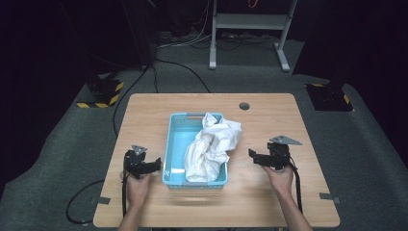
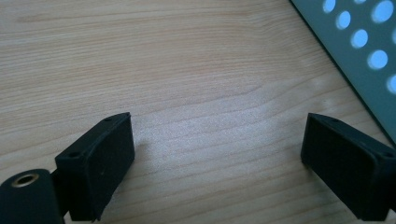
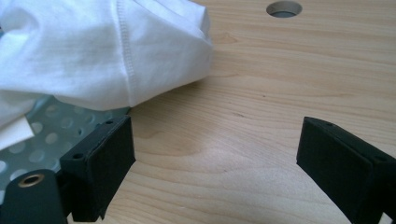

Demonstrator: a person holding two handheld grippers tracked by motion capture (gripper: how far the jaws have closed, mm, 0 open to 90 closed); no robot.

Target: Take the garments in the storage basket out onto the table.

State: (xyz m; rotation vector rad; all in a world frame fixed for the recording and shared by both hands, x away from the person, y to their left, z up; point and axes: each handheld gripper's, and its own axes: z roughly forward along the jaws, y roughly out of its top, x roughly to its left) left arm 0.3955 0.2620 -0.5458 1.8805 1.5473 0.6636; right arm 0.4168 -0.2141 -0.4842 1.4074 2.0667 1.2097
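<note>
A crumpled white cloth (image 1: 211,144) lies in a light blue perforated basket (image 1: 175,139) at the middle of the wooden table, spilling over the basket's right rim. My left gripper (image 1: 156,165) rests low on the table just left of the basket, open, with bare wood between its jaws (image 2: 217,154); the basket's wall (image 2: 364,51) shows at the upper right of the left gripper view. My right gripper (image 1: 252,155) sits right of the basket, open and empty (image 3: 215,158). In the right gripper view the cloth (image 3: 102,51) hangs over the basket's wall (image 3: 51,130) ahead and to the left.
The table (image 1: 269,115) has a round cable hole (image 1: 244,106) at the back right, also seen as a hole (image 3: 284,8) in the right gripper view. Bare wood surrounds the basket on all sides. Cables trail from both grippers off the front edge.
</note>
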